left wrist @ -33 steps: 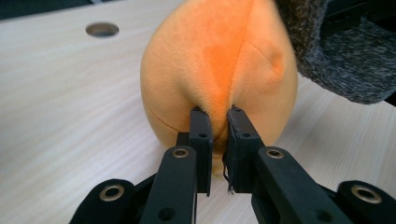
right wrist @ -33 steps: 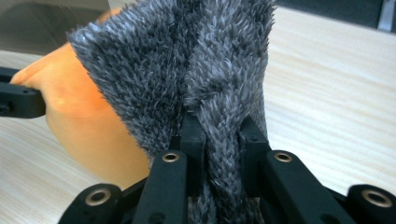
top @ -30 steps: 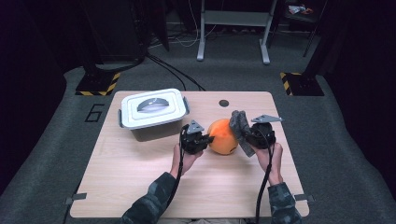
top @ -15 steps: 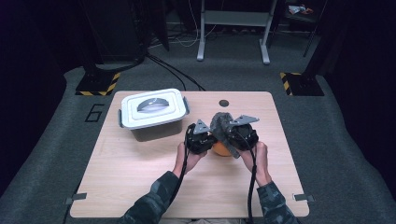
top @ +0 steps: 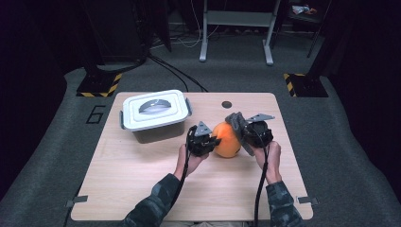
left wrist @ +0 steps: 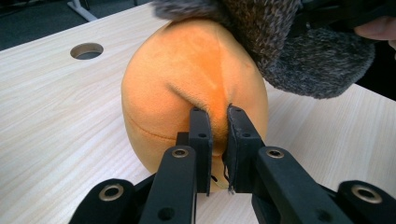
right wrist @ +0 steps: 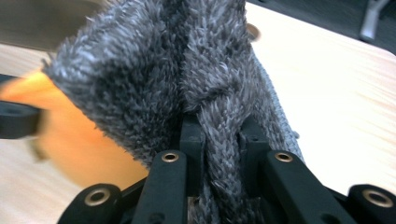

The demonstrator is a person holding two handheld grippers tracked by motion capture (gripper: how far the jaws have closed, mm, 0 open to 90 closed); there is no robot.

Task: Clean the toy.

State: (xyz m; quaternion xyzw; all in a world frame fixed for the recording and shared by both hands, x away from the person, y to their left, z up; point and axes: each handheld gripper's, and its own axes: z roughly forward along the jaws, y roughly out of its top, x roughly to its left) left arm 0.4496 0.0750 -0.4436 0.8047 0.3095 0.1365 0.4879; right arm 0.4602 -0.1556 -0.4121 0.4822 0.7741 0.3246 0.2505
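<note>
At table centre, left tongs [left wrist: 218, 140] pinch orange plush [left wrist: 187, 79]; right tongs [right wrist: 219, 140] clamp grey cloth [right wrist: 154, 70].

Lab or recording studio, not home. Dark grey carpet floor [top: 56, 156], number marked on it beside bench [top: 142, 175]. Black stands on bases with yellow-black hazard tape [top: 99, 87]. Cables [top: 175, 71] trail across floor. Grey metal frame legs [top: 236, 33] at back. Surroundings dark, light-wood bench with cable hole [top: 227, 104] lit.

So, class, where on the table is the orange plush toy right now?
In the high view the orange plush toy sits right of centre, between the left gripper and right gripper, right of the lidded white box.
</note>
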